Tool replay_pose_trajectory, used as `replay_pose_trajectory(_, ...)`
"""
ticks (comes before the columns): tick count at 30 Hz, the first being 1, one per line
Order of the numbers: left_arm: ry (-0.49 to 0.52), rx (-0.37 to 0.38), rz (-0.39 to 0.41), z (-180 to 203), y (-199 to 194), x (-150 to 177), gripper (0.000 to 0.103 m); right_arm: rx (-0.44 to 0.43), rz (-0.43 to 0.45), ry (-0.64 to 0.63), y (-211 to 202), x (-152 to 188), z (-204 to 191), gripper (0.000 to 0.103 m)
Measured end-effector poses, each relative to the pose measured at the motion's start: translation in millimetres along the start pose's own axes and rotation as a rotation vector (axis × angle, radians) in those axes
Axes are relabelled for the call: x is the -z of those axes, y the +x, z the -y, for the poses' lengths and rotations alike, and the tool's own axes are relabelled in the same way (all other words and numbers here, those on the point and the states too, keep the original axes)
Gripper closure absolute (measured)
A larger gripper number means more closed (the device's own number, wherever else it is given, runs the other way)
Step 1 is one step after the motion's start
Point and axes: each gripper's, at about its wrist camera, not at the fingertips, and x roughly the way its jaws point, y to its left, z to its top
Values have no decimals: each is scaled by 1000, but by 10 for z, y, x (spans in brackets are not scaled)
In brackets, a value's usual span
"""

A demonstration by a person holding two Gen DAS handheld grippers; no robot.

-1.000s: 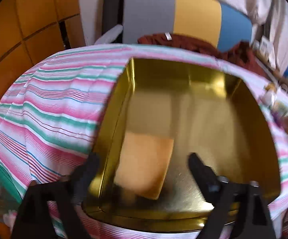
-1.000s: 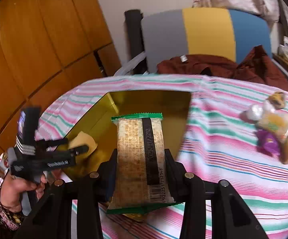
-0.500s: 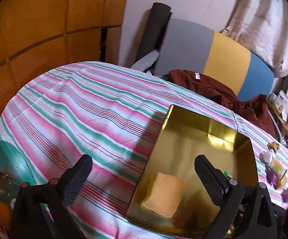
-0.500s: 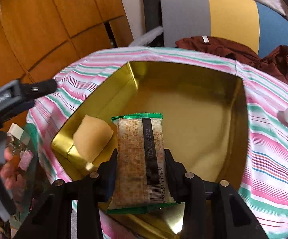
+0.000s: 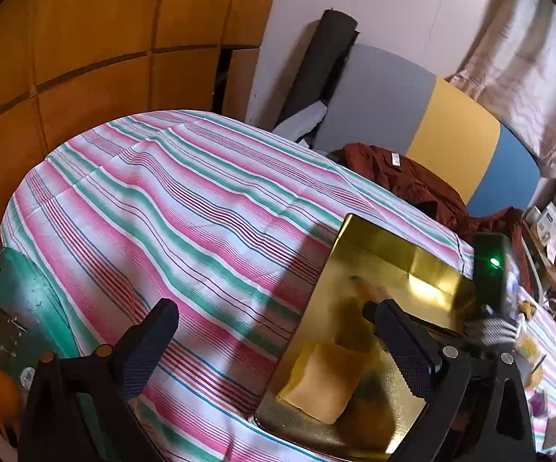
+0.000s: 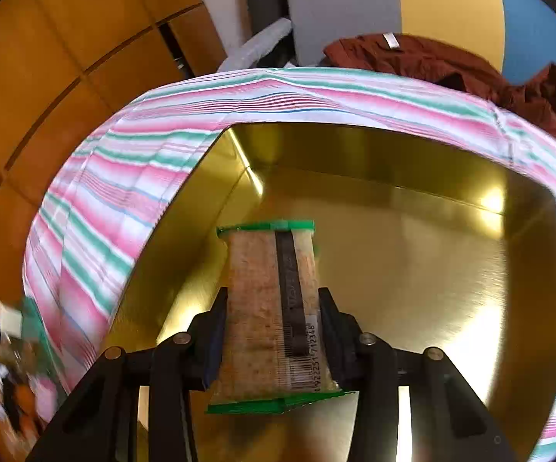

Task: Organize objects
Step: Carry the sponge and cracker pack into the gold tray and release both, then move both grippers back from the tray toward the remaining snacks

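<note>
The right gripper (image 6: 272, 331) hangs over the gold tin (image 6: 424, 277) with the green-edged snack packet (image 6: 266, 308) between its jaws, which are opening, so the step in hand looks like dropping the packet inside. The left gripper (image 5: 278, 346) stands wide and empty above the striped tabletop (image 5: 170, 208), beside the tin, where a yellow pouch (image 5: 328, 381) lies. Next, I judge, the packet must fall clear of that pouch.

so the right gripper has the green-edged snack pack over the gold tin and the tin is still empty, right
Not quite. The right gripper does have the snack pack over the gold tin, its jaws opening around it, but the tin is not empty: the left wrist view shows a tan packet already lying inside.
</note>
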Motion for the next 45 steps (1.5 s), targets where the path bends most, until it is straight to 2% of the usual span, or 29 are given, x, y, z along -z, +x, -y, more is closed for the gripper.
replay_pose_trajectory(5, -29, 11, 5, -34, -27, -18, 0, -173, -18, 101, -10, -12, 39, 57)
replay_pose_trajectory(11, -46, 22, 19, -35, -49, 1, 0, -158, 5, 35, -253, 133, 81, 57)
replay_pose_trajectory(16, -28, 27, -10, 70, 4, 79, 0, -111, 42, -46, -518, 259, 98, 57)
replay_pose_trajectory(21, -2, 58, -26, 219, 33, 163, 0, -43, 131, -103, -885, 320, 171, 57)
replay_pose_trajectory(27, 30, 183, -47, 441, 18, 303, 0, 44, 252, -144, -1293, 439, 371, 57)
replay_pose_trajectory(33, 130, 258, -55, 775, -25, 472, 0, 151, 362, -118, -1660, 617, 818, 57)
replay_pose_trajectory(37, 205, 327, -80, 1021, -36, 625, 0, 214, 371, -77, -1775, 744, 1162, 57)
replay_pose_trajectory(45, 351, 424, -116, 1470, -141, 969, 0, 319, 308, 63, -1823, 1156, 2016, 57)
